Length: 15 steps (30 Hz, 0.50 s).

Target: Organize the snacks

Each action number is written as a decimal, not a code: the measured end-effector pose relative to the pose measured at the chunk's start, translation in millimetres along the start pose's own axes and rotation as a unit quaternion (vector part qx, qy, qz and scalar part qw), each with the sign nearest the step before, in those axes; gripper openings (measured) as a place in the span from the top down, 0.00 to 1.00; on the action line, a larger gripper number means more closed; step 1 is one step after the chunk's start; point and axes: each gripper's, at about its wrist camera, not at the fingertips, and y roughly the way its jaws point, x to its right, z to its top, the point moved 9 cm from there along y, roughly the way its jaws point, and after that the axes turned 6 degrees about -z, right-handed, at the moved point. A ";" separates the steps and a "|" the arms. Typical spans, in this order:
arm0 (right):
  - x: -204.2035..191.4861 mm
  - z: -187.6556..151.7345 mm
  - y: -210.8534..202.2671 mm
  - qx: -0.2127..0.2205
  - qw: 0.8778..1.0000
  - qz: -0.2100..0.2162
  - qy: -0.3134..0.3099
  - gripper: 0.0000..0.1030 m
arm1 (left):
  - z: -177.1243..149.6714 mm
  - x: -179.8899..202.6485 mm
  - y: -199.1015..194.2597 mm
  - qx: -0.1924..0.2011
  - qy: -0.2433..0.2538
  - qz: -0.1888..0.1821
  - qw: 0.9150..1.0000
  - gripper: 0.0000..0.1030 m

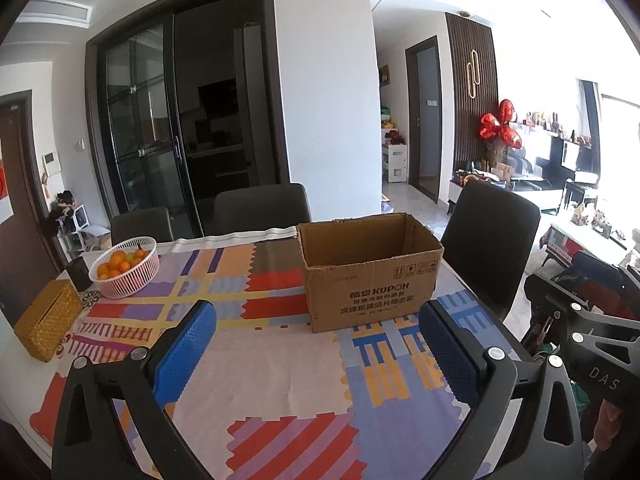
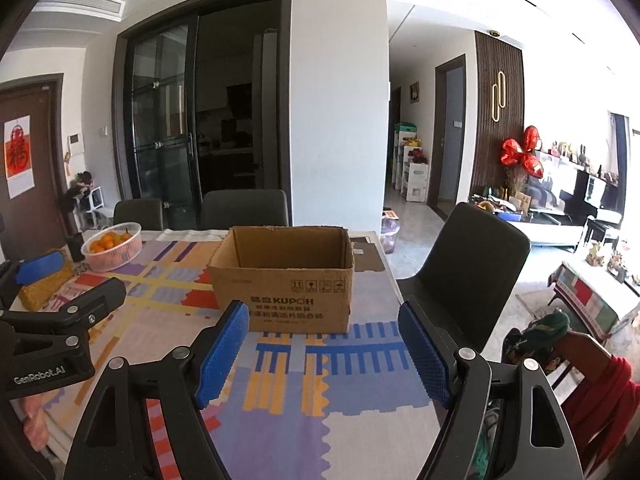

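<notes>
facing both grippers, the cardboard box stands straight ahead of the right gripper; left gripper sits leftward, both jaws open, empty.

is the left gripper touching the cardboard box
Apart. In the left wrist view the left gripper hangs open short of the cardboard box, with patterned tablecloth showing between its blue fingertips and the box.

I see bare tablecloth ahead, cardboard box blocking centre, fruit basket and tissue box crowding left.
</notes>
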 end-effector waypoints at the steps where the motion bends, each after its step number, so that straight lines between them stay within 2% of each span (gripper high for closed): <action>1: -0.8 -0.1 -1.3 0.000 1.000 0.002 -0.001 0.24 | -0.8 0.0 -0.7 0.000 0.000 -0.002 1.000 0.00; 15: -4.4 -1.9 -6.8 0.002 1.000 0.007 -0.002 0.24 | -4.5 -4.4 -4.0 0.000 -0.004 0.000 1.000 0.00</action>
